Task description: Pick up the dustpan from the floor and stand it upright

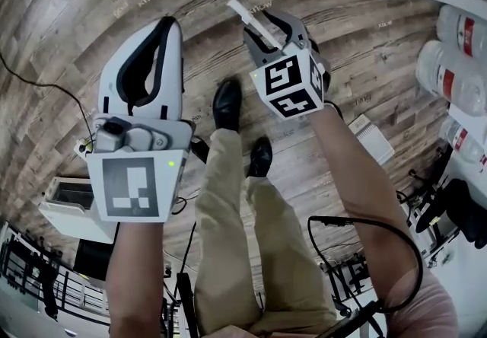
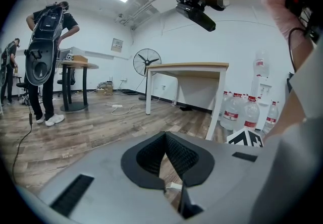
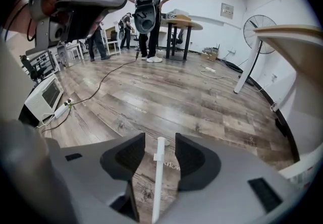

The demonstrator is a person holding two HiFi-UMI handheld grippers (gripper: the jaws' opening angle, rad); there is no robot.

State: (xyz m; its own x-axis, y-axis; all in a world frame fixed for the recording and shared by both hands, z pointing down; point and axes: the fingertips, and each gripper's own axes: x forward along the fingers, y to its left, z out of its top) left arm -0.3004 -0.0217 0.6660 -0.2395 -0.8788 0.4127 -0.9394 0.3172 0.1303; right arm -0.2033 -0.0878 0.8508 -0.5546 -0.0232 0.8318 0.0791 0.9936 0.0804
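A thin white dustpan handle (image 3: 157,182) runs along the gap between the jaws of my right gripper (image 3: 160,142). Floor shows on both sides of it, so the jaws stand open around it. In the head view the handle (image 1: 245,15) sticks out up and to the left past my right gripper (image 1: 266,26). The pan itself is hidden. My left gripper (image 1: 163,23) hangs at the left, away from the handle. Its pads meet at the tips with nothing in them, as the left gripper view shows (image 2: 165,135).
The person's two black shoes (image 1: 227,104) stand on the wood floor between the grippers. Water bottles (image 1: 455,62) line the right side. A white box (image 1: 72,205) and a cable lie at the lower left. A wooden table (image 2: 186,67), a fan (image 2: 146,61) and standing people are further off.
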